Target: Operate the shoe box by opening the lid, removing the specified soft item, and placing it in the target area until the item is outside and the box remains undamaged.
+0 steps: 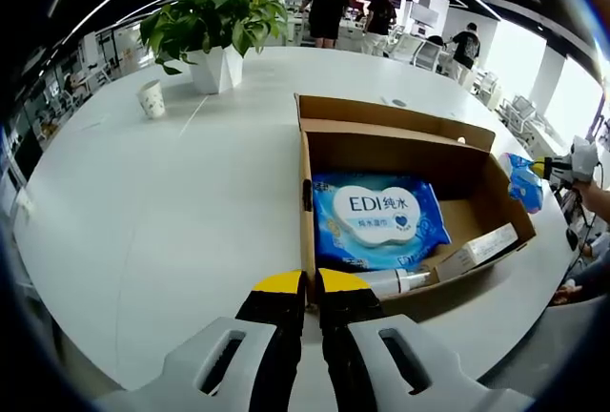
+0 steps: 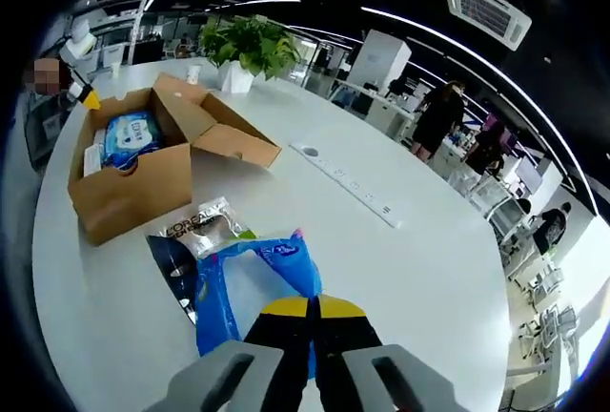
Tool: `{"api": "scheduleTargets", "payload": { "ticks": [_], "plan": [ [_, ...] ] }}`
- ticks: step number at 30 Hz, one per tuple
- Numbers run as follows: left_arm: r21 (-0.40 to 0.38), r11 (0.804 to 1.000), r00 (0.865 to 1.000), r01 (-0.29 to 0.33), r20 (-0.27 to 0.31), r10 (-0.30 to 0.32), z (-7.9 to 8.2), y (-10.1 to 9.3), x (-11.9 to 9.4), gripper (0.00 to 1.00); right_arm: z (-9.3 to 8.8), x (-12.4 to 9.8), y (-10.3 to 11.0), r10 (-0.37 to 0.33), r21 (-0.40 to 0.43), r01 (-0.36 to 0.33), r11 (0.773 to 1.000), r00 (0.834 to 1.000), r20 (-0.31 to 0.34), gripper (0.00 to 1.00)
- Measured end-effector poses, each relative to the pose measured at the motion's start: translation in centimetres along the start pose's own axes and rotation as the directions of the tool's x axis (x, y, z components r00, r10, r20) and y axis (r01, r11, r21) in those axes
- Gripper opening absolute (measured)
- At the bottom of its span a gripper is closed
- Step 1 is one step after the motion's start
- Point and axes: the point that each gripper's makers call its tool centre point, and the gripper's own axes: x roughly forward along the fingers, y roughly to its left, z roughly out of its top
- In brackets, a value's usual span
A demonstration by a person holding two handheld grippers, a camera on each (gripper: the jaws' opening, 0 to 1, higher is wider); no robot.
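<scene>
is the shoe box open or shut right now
Open. The shoe box has its lid folded back, and the blue wipes pack inside is exposed.

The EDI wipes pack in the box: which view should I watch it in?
The left gripper view: the EDI wipes pack lies flat in the open box, close up, label readable. The right gripper view shows the same pack small and far off, partly hidden by the box wall.

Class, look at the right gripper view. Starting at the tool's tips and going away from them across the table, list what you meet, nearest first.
Tool → blue plastic packet held in its tips → dark sachet → open cardboard box holding a blue wipes pack → potted plant.
</scene>
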Motion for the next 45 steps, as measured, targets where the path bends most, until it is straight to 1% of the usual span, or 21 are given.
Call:
{"api": "scheduleTargets", "payload": {
  "ticks": [9, 15, 23, 31, 34, 38, 41, 42, 44, 45],
  "plan": [
    [-0.004, 1.0, 1.0, 0.003, 0.002, -0.003, 0.0, -0.1, 0.0, 0.02, 0.2, -1.3, -1.2, 0.037, -0.007, -0.037, 0.999, 0.999, 0.033, 0.0],
    [-0.003, 1.0, 1.0, 0.002, 0.001, -0.002, 0.0, -0.1, 0.0, 0.02, 0.1, -2.0, -1.9, 0.074, -0.016, -0.074, 0.997, 0.996, 0.045, 0.0],
    [-0.002, 1.0, 1.0, -0.001, -0.003, 0.001, 0.0, -0.2, 0.0, 0.02, -0.3, -3.0, -2.7, 0.137, -0.047, -0.135, 0.99, 0.989, 0.053, 0.0],
    [-0.003, 1.0, 1.0, -0.007, -0.009, 0.006, 0.0, -0.2, 0.0, 0.02, -0.9, -3.2, -3.4, 0.191, -0.053, -0.189, 0.981, 0.98, 0.052, 0.0],
    [0.0, 1.0, 1.0, -0.011, -0.009, 0.011, 0.0, -0.2, 0.0, 0.02, -1.6, -3.2, -3.5, 0.227, -0.059, -0.224, 0.973, 0.973, 0.047, 0.0],
    [-0.002, 1.0, 1.0, -0.013, -0.013, 0.013, 0.0, -0.2, 0.0, 0.02, -2.4, -2.9, -3.6, 0.257, -0.09, -0.254, 0.963, 0.966, 0.03, 0.0],
    [-0.011, 1.0, 1.0, -0.019, -0.017, 0.018, 0.0, -0.2, -0.1, 0.02, -3.0, -2.7, -3.6, 0.294, -0.112, -0.29, 0.95, 0.955, 0.02, 0.0],
    [-0.015, 1.0, 1.0, -0.02, -0.018, 0.02, 0.0, -0.2, -0.1, 0.02, -3.2, -2.6, -3.6, 0.298, -0.117, -0.294, 0.949, 0.955, 0.016, 0.0],
    [-0.02, 1.0, 1.0, -0.022, -0.019, 0.022, 0.0, -0.1, 0.0, 0.02, -3.6, -2.3, -3.4, 0.324, -0.128, -0.321, 0.938, 0.946, 0.001, 0.0],
    [-0.022, 1.0, 1.0, -0.023, -0.021, 0.022, 0.0, -0.1, 0.0, 0.02, -3.9, -2.0, -3.4, 0.329, -0.145, -0.326, 0.934, 0.944, -0.006, 0.0]
  ]
}}
